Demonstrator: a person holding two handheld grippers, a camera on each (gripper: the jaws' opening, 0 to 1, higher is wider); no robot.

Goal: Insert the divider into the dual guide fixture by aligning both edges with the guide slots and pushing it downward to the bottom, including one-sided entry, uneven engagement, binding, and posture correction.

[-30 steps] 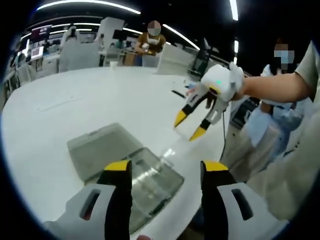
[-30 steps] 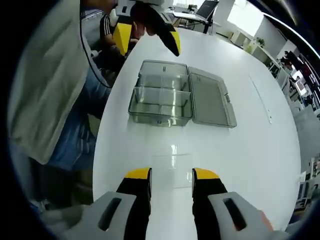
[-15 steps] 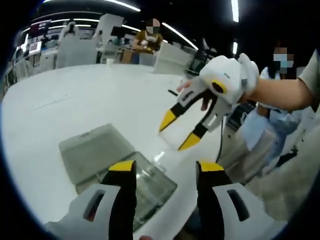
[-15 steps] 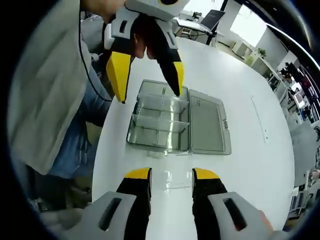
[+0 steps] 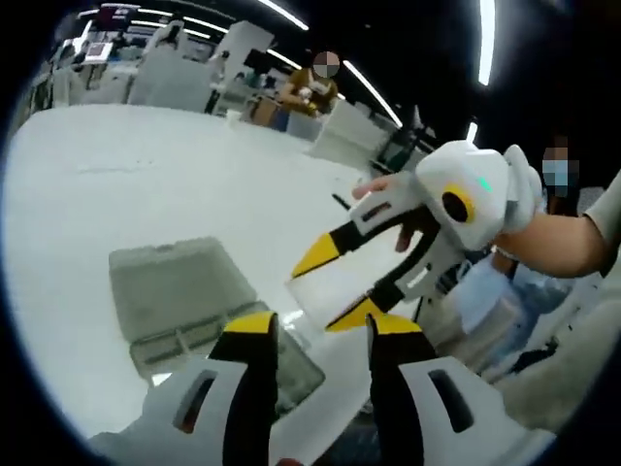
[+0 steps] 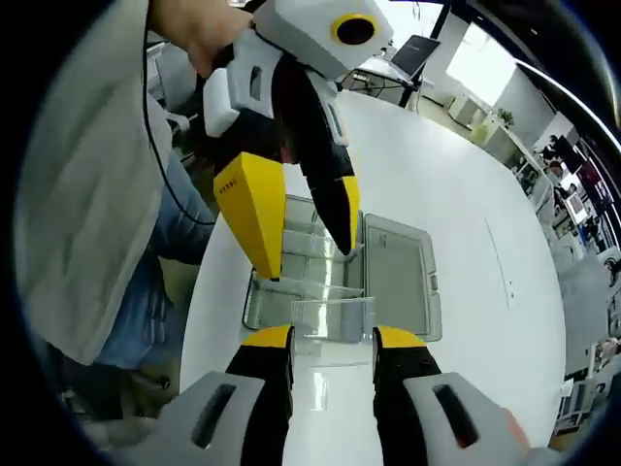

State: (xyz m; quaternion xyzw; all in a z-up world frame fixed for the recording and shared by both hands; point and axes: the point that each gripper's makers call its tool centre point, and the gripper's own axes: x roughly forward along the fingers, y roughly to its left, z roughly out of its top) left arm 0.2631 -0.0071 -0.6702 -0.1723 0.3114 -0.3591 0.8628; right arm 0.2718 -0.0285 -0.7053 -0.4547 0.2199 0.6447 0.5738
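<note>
White worktop (image 6: 456,223) is carrying everything, running wide and bare toward the far office desks.

Clear box fixture (image 6: 296,282) is sitting near the worktop's near edge, its lid (image 6: 396,275) lying open flat beside it, hinged along one side. In the left gripper view the fixture (image 5: 281,364) is lying just past that view's own tongs, lid (image 5: 175,291) spread out to the left.

Left tongs (image 6: 309,228) are hanging above the fixture in the right gripper view, jaws spread, yellow tips pointing down toward the box compartments; nothing is between them. From their own camera the left tongs (image 5: 315,325) are showing the same gap.

Right tongs (image 6: 333,338) are pinching the divider (image 6: 333,318), a thin clear sheet, held upright just in front of the fixture's near wall. In the left gripper view the right tongs (image 5: 335,291) are holding the divider (image 5: 325,291) in the air, apart from the fixture.

No brand, label or legible writing is showing on box, divider or tongs.
</note>
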